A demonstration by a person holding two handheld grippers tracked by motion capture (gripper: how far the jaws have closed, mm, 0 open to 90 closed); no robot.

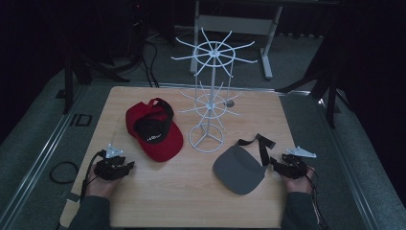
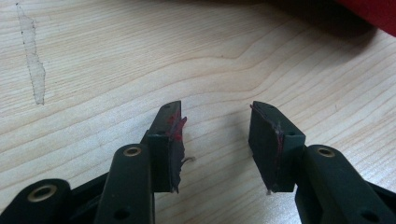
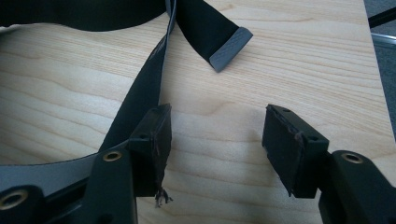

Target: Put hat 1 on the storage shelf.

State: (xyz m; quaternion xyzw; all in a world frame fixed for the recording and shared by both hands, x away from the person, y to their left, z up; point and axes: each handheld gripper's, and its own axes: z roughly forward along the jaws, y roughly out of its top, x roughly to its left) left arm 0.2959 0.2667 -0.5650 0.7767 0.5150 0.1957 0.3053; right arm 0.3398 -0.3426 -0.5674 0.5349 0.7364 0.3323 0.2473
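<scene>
A red cap (image 1: 155, 129) with a black lining lies upside down on the wooden table (image 1: 191, 196), left of a white wire hat stand (image 1: 209, 96). A grey visor (image 1: 239, 168) with black straps (image 1: 262, 146) lies right of the stand's base. My left gripper (image 1: 125, 167) rests low near the table's left edge, open, below the red cap; bare wood shows between its jaws (image 2: 217, 140), and the cap's red edge (image 2: 373, 14) sits at the top right corner. My right gripper (image 1: 274, 163) is open just right of the visor; its strap (image 3: 144, 93) runs past the left jaw, and wood shows between the jaws (image 3: 217, 140).
The stand's round base (image 1: 207, 139) sits mid-table with two tiers of spokes above. A strip of tape residue (image 2: 35, 60) marks the wood. A black cable loop (image 1: 63, 171) lies on the floor at left. A grey metal frame (image 1: 239, 24) stands behind the table.
</scene>
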